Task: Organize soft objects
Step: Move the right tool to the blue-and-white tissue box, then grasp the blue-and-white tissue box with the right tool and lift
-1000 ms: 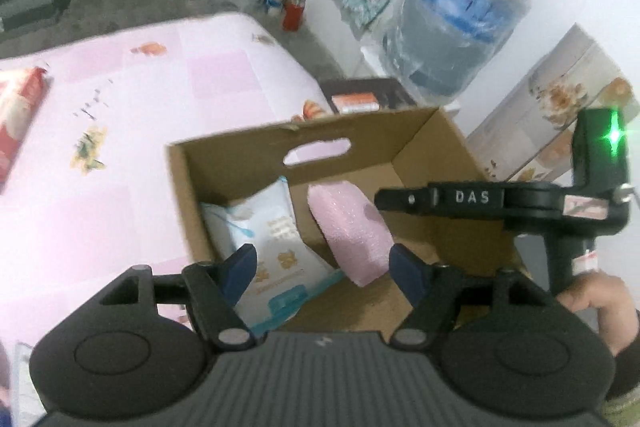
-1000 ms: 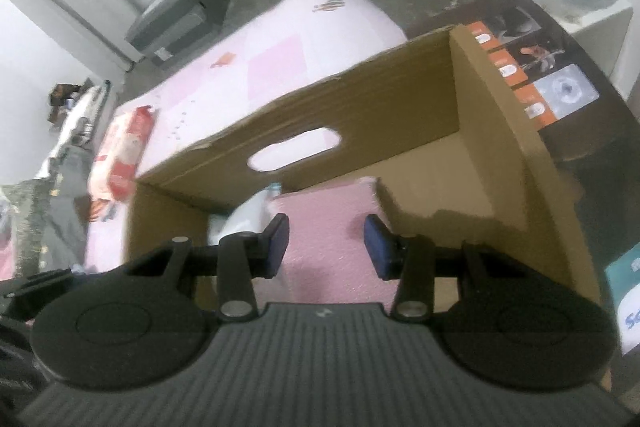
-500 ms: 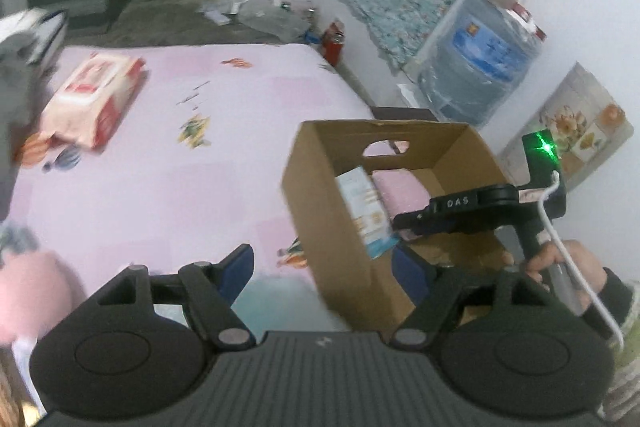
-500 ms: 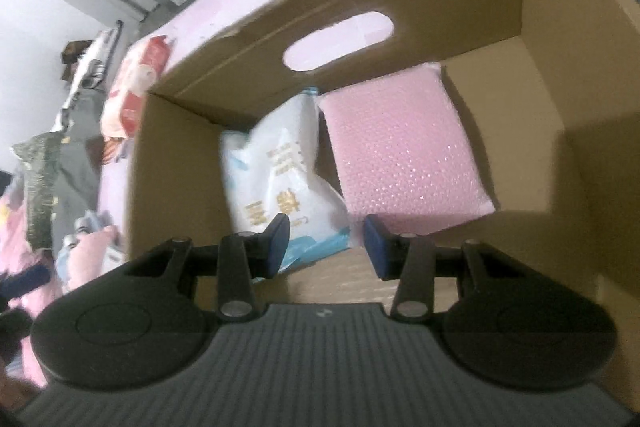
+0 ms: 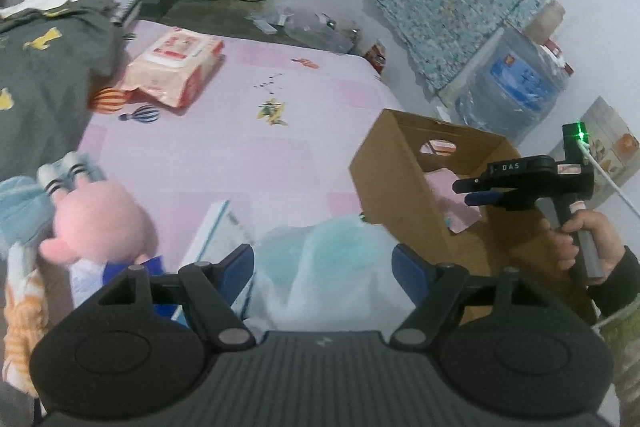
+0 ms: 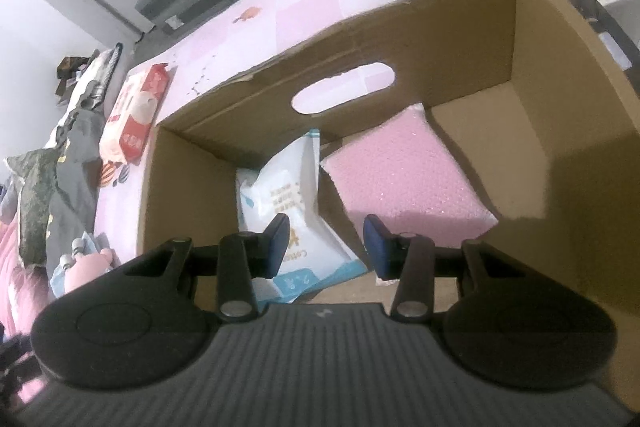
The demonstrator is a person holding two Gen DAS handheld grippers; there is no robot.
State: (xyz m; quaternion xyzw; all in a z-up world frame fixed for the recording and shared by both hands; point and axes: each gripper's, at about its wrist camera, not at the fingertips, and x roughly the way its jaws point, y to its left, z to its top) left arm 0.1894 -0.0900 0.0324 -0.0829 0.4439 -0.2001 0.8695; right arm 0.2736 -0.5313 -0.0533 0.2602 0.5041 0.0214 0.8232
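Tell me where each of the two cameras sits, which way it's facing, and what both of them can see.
Left wrist: on the left gripper, looking down across the pink bed; its open jaws show, plus the right gripper and the hand holding it.
Right wrist: on the right gripper, looking down into the cardboard box; only its own empty jaws show.
Shared: box, pink pad, red wipes pack.

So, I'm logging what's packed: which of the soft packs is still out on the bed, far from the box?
The red-and-white wipes pack, lying beside the grey garment, outside the cardboard box.
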